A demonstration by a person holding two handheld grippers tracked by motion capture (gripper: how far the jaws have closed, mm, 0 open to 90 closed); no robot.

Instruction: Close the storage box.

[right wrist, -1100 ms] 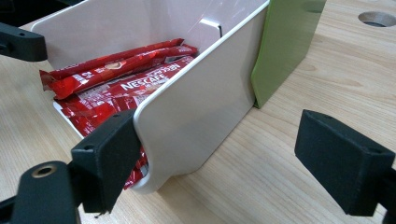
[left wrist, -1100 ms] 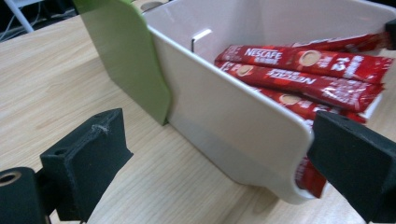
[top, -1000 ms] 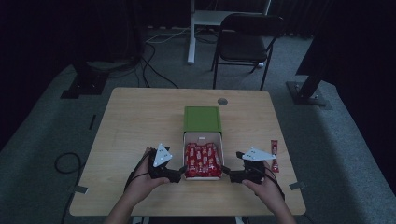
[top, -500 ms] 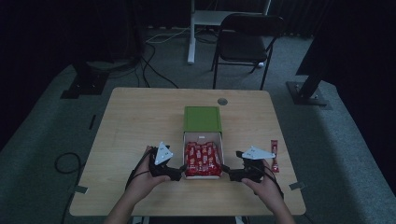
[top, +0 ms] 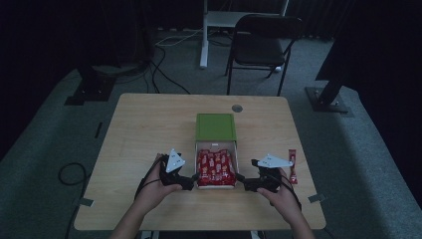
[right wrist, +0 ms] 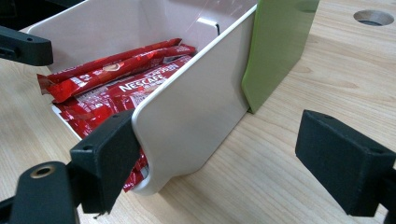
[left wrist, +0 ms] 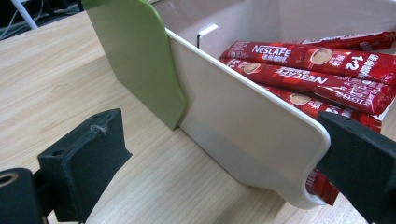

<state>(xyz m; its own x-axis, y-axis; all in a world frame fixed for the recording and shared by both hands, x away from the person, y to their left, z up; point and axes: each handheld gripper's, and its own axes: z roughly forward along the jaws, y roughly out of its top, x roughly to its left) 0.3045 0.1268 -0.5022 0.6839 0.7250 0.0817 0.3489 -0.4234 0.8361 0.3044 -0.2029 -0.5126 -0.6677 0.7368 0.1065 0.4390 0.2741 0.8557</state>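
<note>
Wooden worktop (top: 149, 129): our left claw (top: 191, 180) and right claw (top: 242, 183) gape beside the packed drawer (top: 196, 149); one sachet (top: 292, 167) remains out.

The drawer (left wrist: 243, 126) wall hides the lower sachets (left wrist: 322, 182).

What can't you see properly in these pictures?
- How many packets lie in the drawer: in both gripper views its white wall hides the lower ones.
- The words on the loose packet on the table: too small and dim in the high view.
- Inside the green case: its top covers it in the high view.
- The left gripper: its right jaw is cut off by the edge of the left gripper view.
</note>
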